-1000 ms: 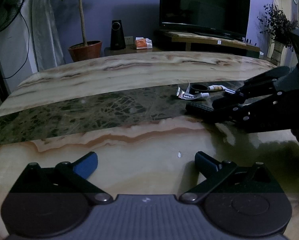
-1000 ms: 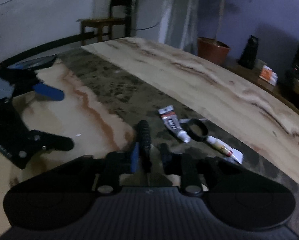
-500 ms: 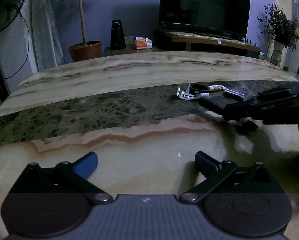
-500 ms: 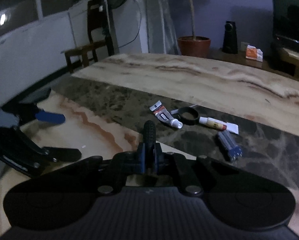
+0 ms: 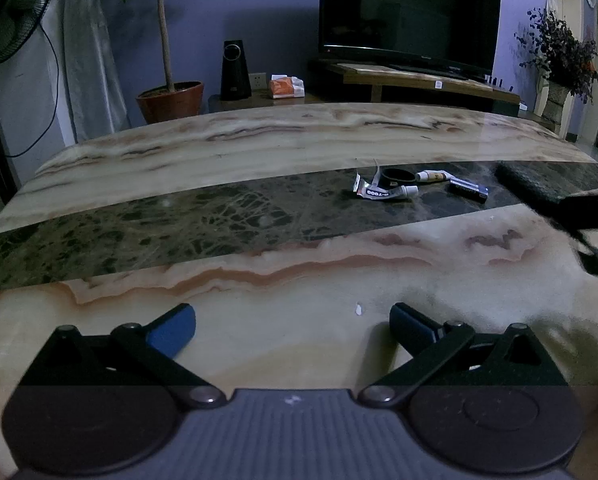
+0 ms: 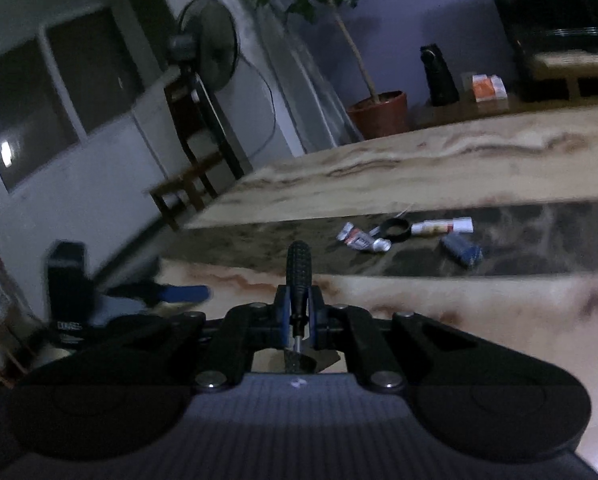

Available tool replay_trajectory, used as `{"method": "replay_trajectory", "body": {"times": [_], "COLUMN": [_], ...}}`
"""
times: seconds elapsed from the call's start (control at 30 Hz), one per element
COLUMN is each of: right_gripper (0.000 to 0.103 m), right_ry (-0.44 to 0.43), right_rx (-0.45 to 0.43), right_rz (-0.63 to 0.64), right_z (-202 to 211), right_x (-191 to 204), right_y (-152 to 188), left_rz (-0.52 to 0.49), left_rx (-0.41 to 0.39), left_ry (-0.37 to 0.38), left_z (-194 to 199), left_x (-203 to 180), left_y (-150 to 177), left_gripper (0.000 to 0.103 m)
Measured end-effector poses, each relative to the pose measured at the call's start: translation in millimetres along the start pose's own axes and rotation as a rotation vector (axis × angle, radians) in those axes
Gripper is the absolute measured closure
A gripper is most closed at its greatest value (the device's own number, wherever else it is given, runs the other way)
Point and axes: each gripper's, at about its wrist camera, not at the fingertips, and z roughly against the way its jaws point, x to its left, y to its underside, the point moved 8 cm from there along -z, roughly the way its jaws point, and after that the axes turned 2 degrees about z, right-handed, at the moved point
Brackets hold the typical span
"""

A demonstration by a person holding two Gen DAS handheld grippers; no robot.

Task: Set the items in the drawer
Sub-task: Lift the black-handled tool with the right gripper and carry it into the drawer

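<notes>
Right wrist: right gripper (image 6: pixel 297 309) clamps screwdriver (image 6: pixel 297 270) above table (image 6: pixel 459 304).

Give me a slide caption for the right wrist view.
Right gripper clamps a black-handled screwdriver above the marble table; glue tubes lie beyond.

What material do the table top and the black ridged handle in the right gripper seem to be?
Table top: polished stone, probably marble; veined beige and dark green bands with glossy reflections. Black ridged handle: likely rubber or plastic, matte and knurled, clamped in the right gripper.
</notes>
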Motion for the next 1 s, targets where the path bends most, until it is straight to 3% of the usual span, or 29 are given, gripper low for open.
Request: {"method": "replay_trajectory", "body": {"times": [0.13, 0.33, 0.6, 0.73, 1.0], "right_gripper": [0.093, 0.092, 0.092, 0.092, 0.092], "right_ry": [-0.037, -0.105, -0.232, -0.198, -0.028], "right_rx": [-0.004, 0.045, 0.192, 0.297, 0.526], "right_rz": [-0.039, 0.042, 0.149, 0.179, 0.360], "right_z": [29, 75, 121, 113, 81], "right_x": [11, 50, 107, 109, 92], "right_y": [15, 53, 127, 159, 223], "left_rz": [0.000, 0.000, 0.000, 0.000, 0.000], "left_rx": [0.000, 0.000, 0.000, 0.000, 0.000], "left_ry": [0.000, 0.000, 0.000, 0.000, 0.000], "left_z": [0, 0, 0, 0, 0], "left_x": [0, 0, 0, 0, 0], "left_y": [0, 0, 0, 0, 0], "left_gripper": [0.000, 0.000, 0.000, 0.000, 0.000]}}
